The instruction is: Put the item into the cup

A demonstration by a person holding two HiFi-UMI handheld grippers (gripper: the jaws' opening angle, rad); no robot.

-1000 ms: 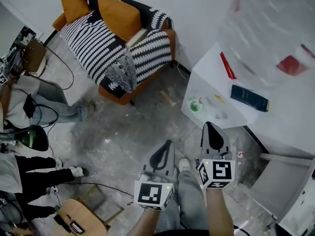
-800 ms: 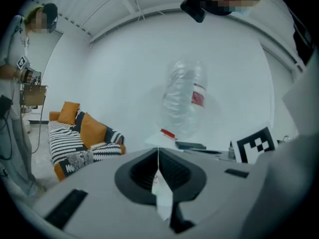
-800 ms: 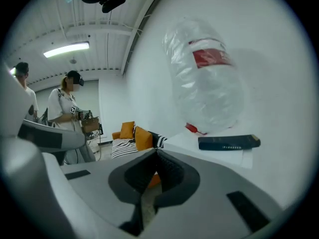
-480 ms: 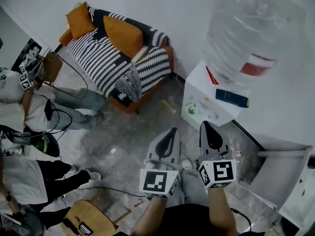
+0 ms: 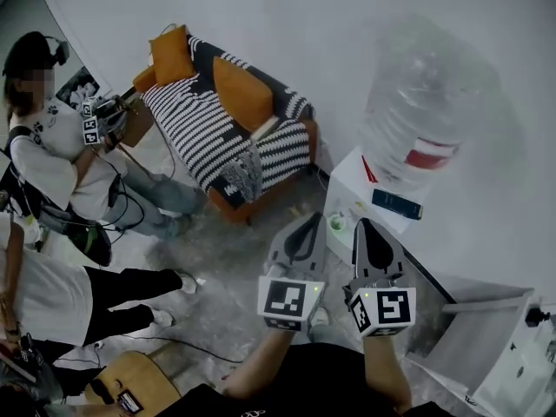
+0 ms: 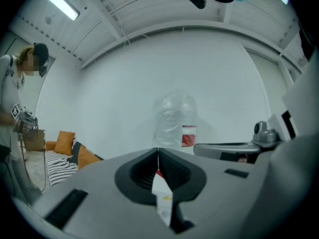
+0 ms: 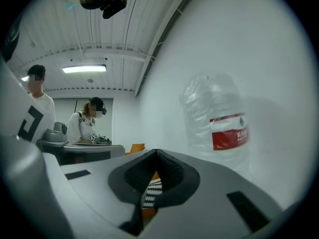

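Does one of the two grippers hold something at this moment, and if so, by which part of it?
Nothing is held. The left gripper and the right gripper both have their jaws closed together, with nothing between them.

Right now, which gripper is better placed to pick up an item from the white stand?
Right, probably. The right gripper points at the white stand, on the side where the dark blue box lies. The left gripper is farther from it. Both are shut and empty.
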